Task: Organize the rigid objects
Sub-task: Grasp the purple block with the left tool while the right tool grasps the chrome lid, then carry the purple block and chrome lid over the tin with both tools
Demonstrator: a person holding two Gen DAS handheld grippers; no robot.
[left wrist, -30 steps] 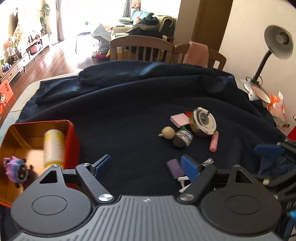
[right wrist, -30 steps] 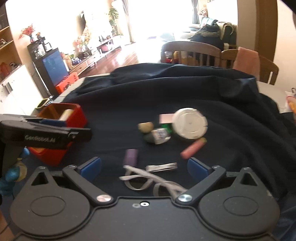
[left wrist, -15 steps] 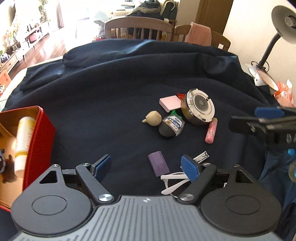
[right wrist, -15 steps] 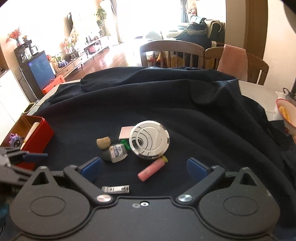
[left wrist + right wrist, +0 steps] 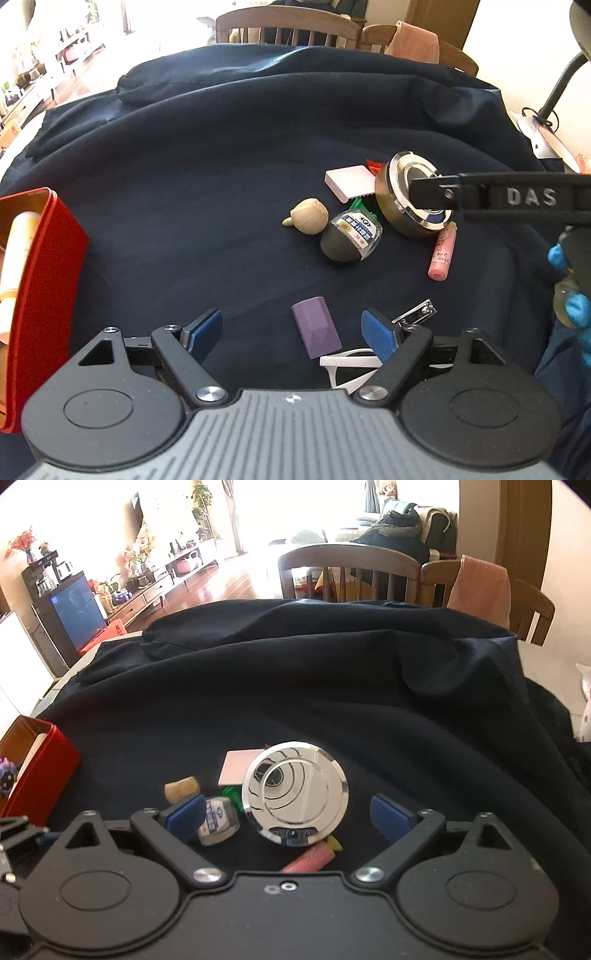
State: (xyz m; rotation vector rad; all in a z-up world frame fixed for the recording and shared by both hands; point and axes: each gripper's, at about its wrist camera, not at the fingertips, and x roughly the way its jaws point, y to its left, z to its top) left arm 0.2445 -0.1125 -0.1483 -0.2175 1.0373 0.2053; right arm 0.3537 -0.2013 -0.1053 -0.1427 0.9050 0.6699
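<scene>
Right tongs (image 5: pixel 291 812) spread wide around the disc (image 5: pixel 295 794), not gripping. Left tongs (image 5: pixel 291 334) wide apart, holding nothing, above the block (image 5: pixel 316 332).

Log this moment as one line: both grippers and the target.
left gripper: open, over purple block | right gripper: open, jaws flank round chrome tin, no contact seen | red box: holds cream tube
</scene>
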